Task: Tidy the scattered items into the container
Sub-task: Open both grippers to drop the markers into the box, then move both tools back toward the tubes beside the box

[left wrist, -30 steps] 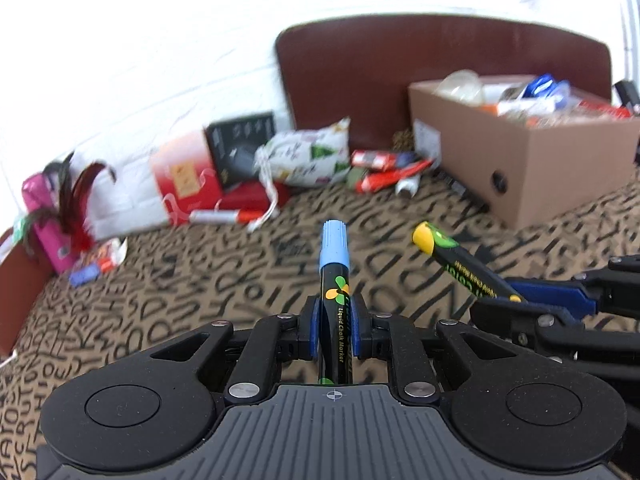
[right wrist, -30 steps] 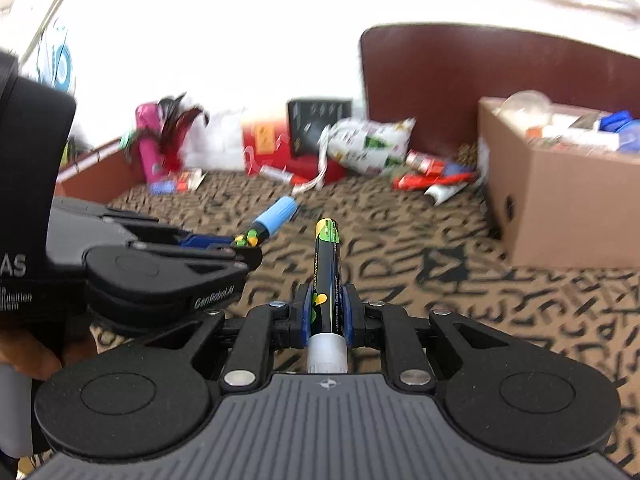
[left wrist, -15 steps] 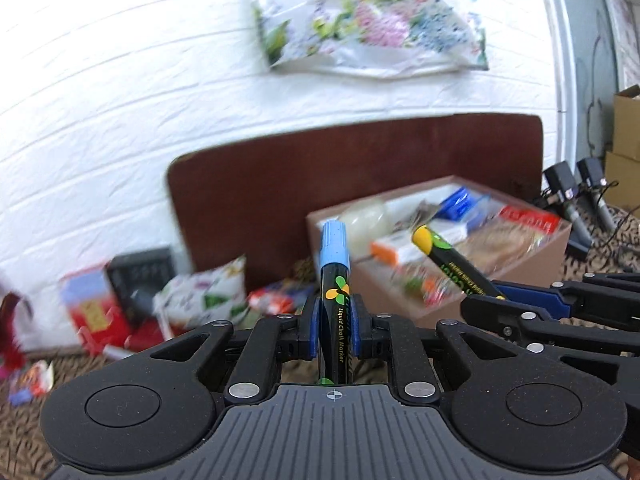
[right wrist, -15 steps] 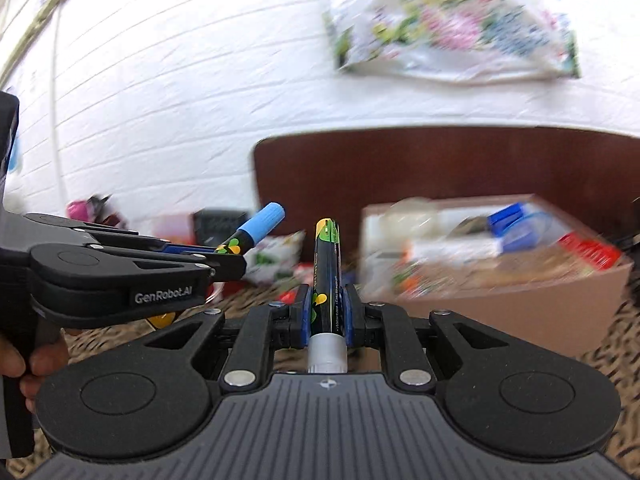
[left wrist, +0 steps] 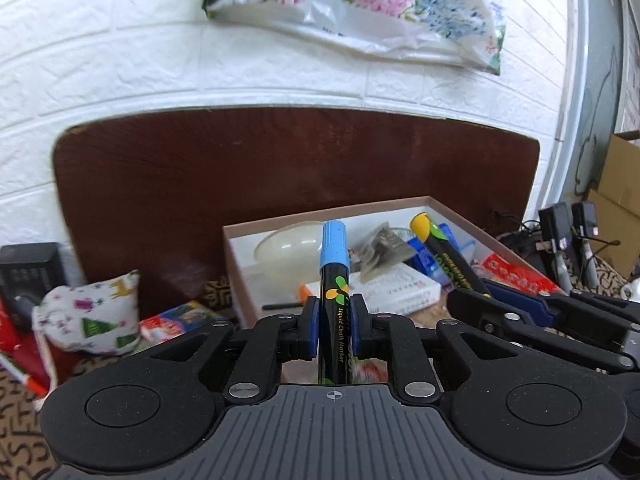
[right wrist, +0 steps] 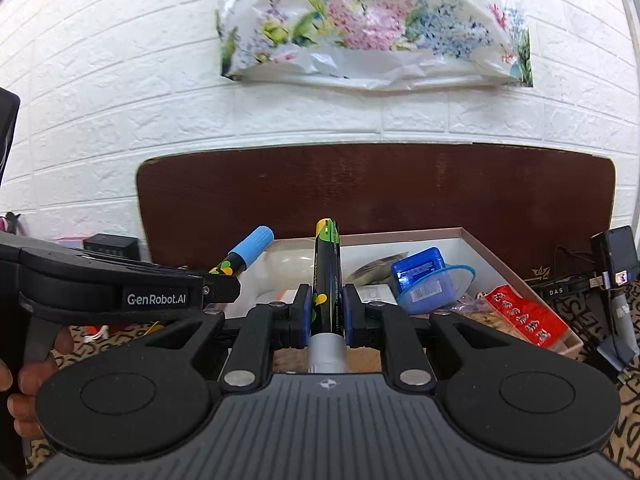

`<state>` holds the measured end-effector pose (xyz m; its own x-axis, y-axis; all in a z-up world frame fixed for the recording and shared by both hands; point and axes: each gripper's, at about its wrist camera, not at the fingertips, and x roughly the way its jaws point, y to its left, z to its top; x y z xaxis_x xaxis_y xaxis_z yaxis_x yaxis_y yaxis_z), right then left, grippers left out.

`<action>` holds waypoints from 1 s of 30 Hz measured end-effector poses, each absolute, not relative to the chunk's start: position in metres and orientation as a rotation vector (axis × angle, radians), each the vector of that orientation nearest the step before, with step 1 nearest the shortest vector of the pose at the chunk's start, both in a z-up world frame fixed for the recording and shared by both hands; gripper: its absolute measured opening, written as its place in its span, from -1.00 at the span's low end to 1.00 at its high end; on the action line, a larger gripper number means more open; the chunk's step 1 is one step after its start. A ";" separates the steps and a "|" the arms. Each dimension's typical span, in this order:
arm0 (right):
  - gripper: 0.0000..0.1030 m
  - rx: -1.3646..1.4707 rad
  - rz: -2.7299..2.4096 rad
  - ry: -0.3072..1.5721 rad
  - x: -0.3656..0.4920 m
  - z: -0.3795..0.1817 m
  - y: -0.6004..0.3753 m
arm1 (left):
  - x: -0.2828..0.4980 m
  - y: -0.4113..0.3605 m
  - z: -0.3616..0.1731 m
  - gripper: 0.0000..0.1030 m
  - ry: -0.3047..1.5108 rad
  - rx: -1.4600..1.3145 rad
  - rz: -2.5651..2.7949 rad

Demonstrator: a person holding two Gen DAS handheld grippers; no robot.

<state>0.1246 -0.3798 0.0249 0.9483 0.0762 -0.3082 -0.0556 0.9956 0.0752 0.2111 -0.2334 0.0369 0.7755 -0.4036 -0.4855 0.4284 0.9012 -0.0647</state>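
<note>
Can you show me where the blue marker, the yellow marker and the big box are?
blue-capped marker (left wrist: 335, 280), left wrist view, black barrel.
yellow-capped marker (right wrist: 327, 276), right wrist view, black barrel.
cardboard box (left wrist: 236, 268), left wrist view, left wall.

box crowded with items, brown board behind it

left gripper level, pointing 12 o'clock, blue pads clamped on blue-capped chalk marker. right gripper alongside at its 3 o'clock, pads clamped on yellow-capped marker. bare fingers wrap left handle.
</note>
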 end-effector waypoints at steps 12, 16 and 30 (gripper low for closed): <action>-0.50 0.078 0.006 0.354 0.201 -0.001 -0.388 | 0.250 -0.228 0.010 1.00 0.476 0.052 -0.291; 0.33 0.096 -0.030 0.332 0.184 -0.005 -0.398 | 0.250 -0.222 0.010 1.00 0.504 0.020 -0.284; 0.83 0.016 -0.047 0.305 0.145 0.010 -0.379 | 0.217 -0.205 0.028 1.00 0.524 0.030 -0.243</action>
